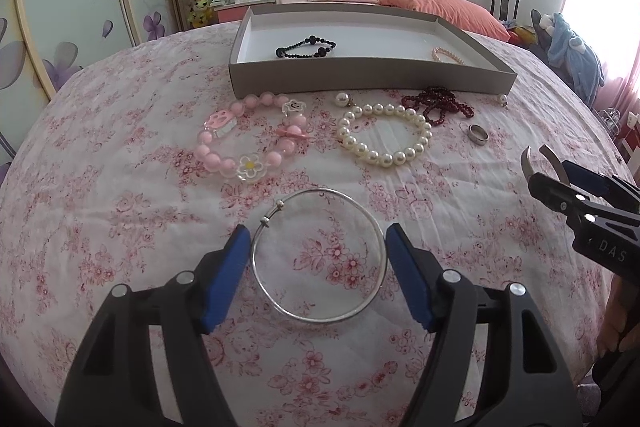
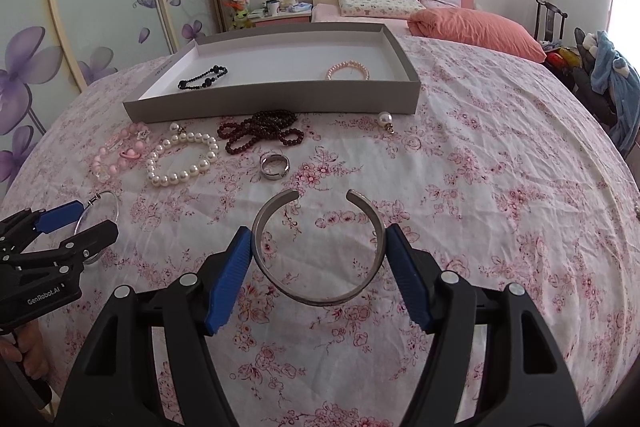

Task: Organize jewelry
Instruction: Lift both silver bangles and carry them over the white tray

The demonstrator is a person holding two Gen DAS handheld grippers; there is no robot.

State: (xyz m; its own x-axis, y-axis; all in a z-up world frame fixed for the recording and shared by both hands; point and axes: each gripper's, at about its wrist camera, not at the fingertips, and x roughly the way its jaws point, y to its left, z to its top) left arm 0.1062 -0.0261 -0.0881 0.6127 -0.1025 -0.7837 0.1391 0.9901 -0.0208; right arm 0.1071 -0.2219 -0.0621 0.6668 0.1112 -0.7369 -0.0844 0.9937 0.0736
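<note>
While two pieces already lay in the grey tray (image 2: 280,103), a black bead bracelet (image 2: 202,77) toward its left end and a small pink pearl bracelet (image 2: 347,71) toward its right, most of the jewelry was still out on the floral bedspread (image 2: 480,207). By my judgement the sorting was only begun.

Along the tray's near wall sat the pink charm bracelet (image 1: 250,143), the white pearl bracelet (image 1: 386,135), the dark red bead strand (image 1: 438,103), a metal ring (image 1: 478,135) and two pearl earrings (image 1: 343,100) (image 1: 503,100).

Nearer the bed's front edge, the left gripper (image 1: 318,251) stood wide, its blue pads against or just beside the sides of the thin silver bangle (image 1: 320,255). The right gripper (image 2: 318,247) likewise bracketed the open silver cuff (image 2: 318,247), jaws wide. Whether either piece was truly clamped or lifted off the cloth could not be told.

In the left view the tray's near wall hid part of the pink pearl bracelet. The right view cut off much of the thin bangle behind the left gripper, and the charm bracelet's details were small and blurred there.
</note>
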